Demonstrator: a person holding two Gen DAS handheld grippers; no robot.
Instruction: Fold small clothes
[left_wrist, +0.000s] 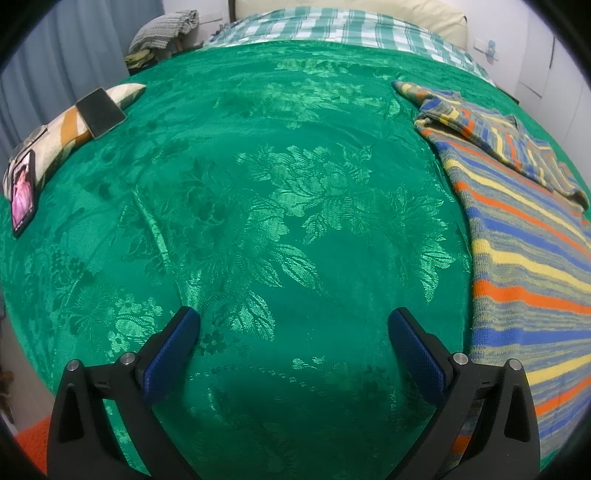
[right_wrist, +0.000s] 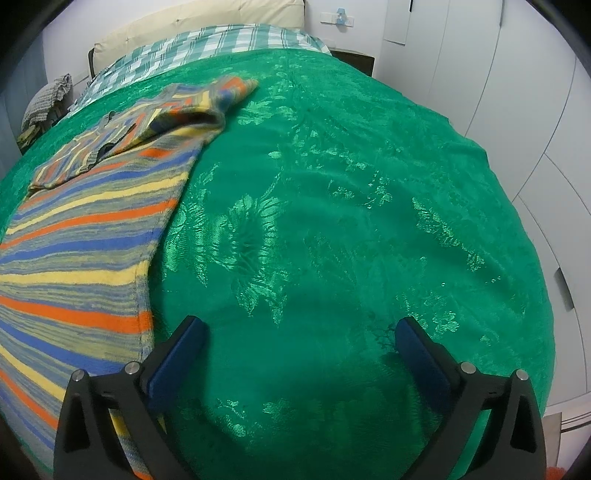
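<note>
A striped knit sweater (left_wrist: 524, 266) in blue, orange, yellow and grey lies flat on the green floral bedspread (left_wrist: 258, 206). It is at the right of the left wrist view and at the left of the right wrist view (right_wrist: 81, 236). One sleeve is folded across its upper body (right_wrist: 177, 107). My left gripper (left_wrist: 293, 325) is open and empty over bare bedspread, left of the sweater's edge. My right gripper (right_wrist: 299, 332) is open and empty, just right of the sweater's side edge.
Two phones (left_wrist: 101, 112) (left_wrist: 23, 192) rest on a patterned cushion (left_wrist: 59, 129) at the bed's left edge. A checked sheet (left_wrist: 332, 26) and cream pillow (left_wrist: 406, 11) lie at the head. White wardrobe doors (right_wrist: 517, 92) stand to the right.
</note>
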